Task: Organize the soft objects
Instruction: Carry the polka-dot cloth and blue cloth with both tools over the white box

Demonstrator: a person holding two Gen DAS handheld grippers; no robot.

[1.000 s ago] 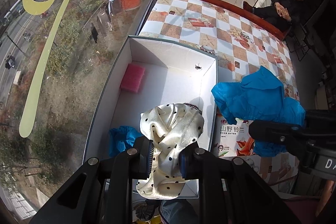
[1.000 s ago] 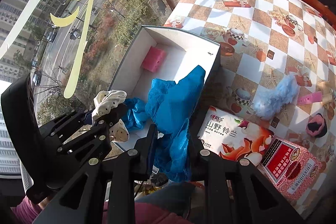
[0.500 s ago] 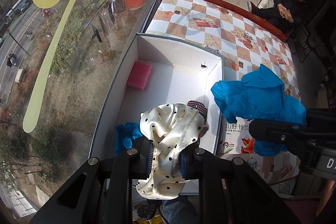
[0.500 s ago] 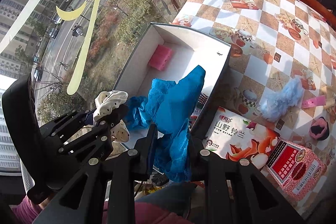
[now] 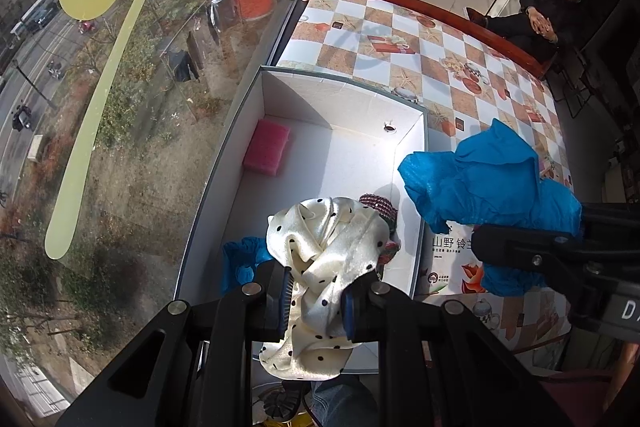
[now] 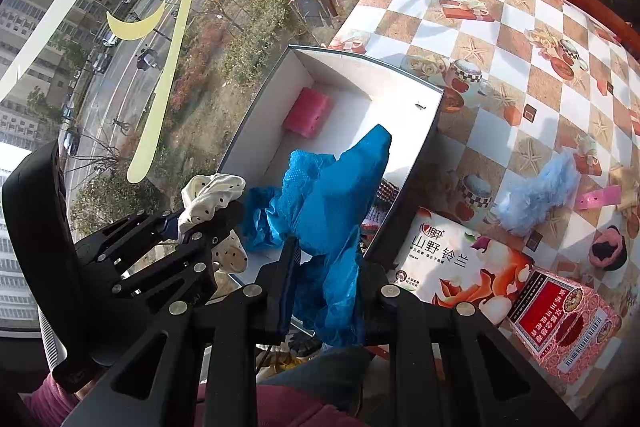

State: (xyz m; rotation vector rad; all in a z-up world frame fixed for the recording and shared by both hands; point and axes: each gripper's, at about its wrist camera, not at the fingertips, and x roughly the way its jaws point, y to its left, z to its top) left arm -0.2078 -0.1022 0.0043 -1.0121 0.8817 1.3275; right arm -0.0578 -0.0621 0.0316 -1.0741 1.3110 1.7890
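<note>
Both grippers have barely shifted, their loads unchanged. Left gripper (image 5: 318, 301) clamps the cream polka-dot cloth (image 5: 328, 247), bunched above its fingers over the white box (image 5: 344, 95); right gripper (image 6: 328, 285) pinches the blue cloth (image 6: 334, 195) beside it.

Checkered table (image 6: 500, 39): white box (image 6: 362, 65), packets (image 6: 460, 259), fluffy bits (image 6: 536, 191).
</note>
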